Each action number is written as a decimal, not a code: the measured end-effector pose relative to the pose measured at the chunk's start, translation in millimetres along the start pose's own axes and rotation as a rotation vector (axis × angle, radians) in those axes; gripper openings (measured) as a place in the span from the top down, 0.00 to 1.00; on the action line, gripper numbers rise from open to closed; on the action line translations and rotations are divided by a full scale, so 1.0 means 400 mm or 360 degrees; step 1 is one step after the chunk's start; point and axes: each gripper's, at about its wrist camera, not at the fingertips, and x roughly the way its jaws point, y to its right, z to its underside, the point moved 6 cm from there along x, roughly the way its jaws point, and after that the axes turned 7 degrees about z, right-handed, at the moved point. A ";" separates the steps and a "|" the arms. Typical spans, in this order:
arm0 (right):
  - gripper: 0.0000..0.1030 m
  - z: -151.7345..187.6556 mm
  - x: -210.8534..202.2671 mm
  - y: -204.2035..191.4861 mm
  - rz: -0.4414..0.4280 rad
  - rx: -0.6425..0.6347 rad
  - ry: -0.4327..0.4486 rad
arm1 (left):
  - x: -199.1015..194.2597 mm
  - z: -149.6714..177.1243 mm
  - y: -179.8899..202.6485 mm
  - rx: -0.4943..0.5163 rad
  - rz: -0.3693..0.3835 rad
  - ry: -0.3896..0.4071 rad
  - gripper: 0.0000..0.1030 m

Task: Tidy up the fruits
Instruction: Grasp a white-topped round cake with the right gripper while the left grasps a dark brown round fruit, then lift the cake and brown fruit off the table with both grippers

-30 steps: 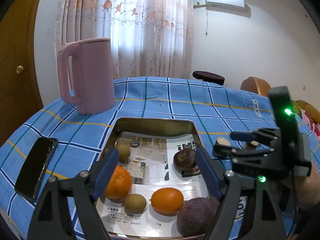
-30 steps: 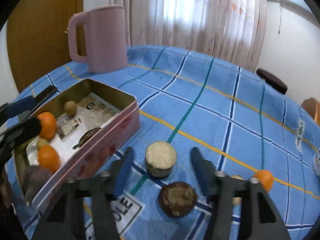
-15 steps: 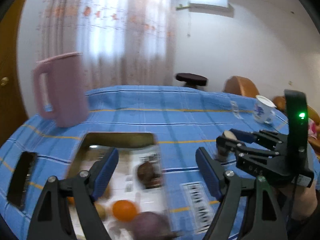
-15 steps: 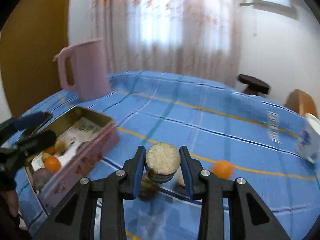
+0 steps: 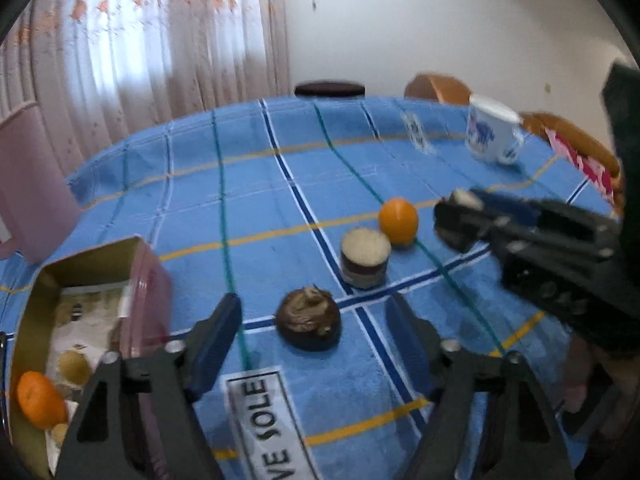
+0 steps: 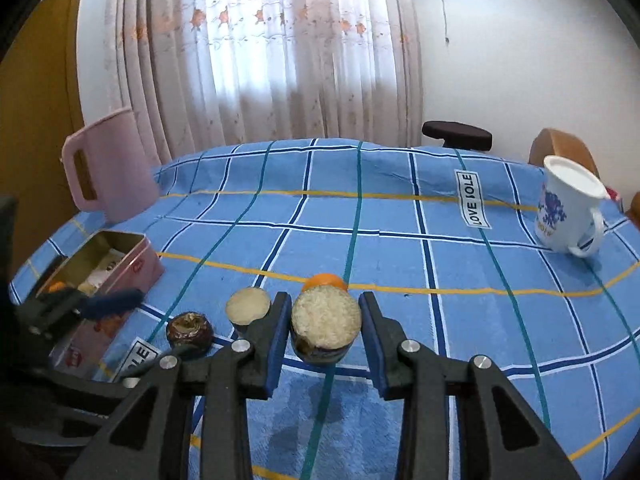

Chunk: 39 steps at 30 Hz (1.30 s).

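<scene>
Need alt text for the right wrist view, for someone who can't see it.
The right hand-held gripper is shut on a cut fruit half above a blue checked tablecloth. Left of it lie another half and a dark fruit; an orange sits behind.

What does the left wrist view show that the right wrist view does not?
Only left wrist: a small pale fruit inside the tin. Only right wrist: the whole pink jug and the brown panel behind it. Both: the tin, dark fruit, loose cut half, orange on the cloth, mug, and the right gripper shut on the second cut half.
</scene>
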 end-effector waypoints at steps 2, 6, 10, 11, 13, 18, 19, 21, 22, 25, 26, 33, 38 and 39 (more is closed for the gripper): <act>0.64 0.000 -0.001 0.002 -0.0021 0.0015 0.0006 | 0.012 0.000 0.000 -0.0022 0.0037 -0.0036 0.49; 0.64 0.001 0.004 -0.017 -0.0021 -0.0029 -0.0006 | 0.043 -0.001 -0.011 -0.0050 0.0036 -0.0114 0.49; 0.64 0.002 0.006 -0.025 -0.0023 -0.0060 -0.0009 | 0.050 0.000 -0.035 -0.0136 0.0107 -0.0135 0.61; 0.64 0.002 0.004 -0.024 -0.0028 -0.0055 -0.0004 | 0.049 0.001 -0.036 -0.0145 0.0119 -0.0129 0.61; 0.64 0.000 0.001 -0.021 -0.0038 -0.0043 0.0008 | 0.045 0.001 -0.040 -0.0169 0.0135 -0.0112 0.61; 0.64 -0.004 -0.018 -0.024 -0.0083 -0.0046 0.0068 | 0.006 -0.010 -0.042 -0.0161 0.0106 0.0026 0.61; 0.64 -0.005 -0.023 -0.027 -0.0099 -0.0052 0.0083 | -0.006 -0.013 -0.043 -0.0154 0.0079 0.0063 0.61; 0.64 -0.007 -0.033 -0.032 -0.0117 -0.0064 0.0111 | -0.026 -0.018 -0.040 -0.0132 0.0055 0.0123 0.61; 0.64 -0.008 -0.036 -0.034 -0.0121 -0.0068 0.0119 | -0.036 -0.020 -0.038 -0.0119 0.0035 0.0155 0.61; 0.64 -0.009 -0.042 -0.040 -0.0146 -0.0086 0.0140 | -0.055 -0.026 -0.036 -0.0087 -0.0007 0.0217 0.61; 0.64 -0.009 -0.043 -0.041 -0.0152 -0.0090 0.0148 | -0.057 -0.029 -0.033 -0.0081 -0.0023 0.0232 0.61; 0.64 -0.009 -0.060 -0.046 -0.0180 -0.0103 0.0207 | -0.079 -0.035 -0.029 -0.0051 -0.0061 0.0303 0.61; 0.64 -0.009 -0.068 -0.048 -0.0186 -0.0110 0.0227 | -0.094 -0.036 -0.028 -0.0047 -0.0082 0.0353 0.61; 0.64 -0.009 -0.070 -0.048 -0.0188 -0.0109 0.0235 | -0.097 -0.035 -0.027 -0.0046 -0.0081 0.0361 0.61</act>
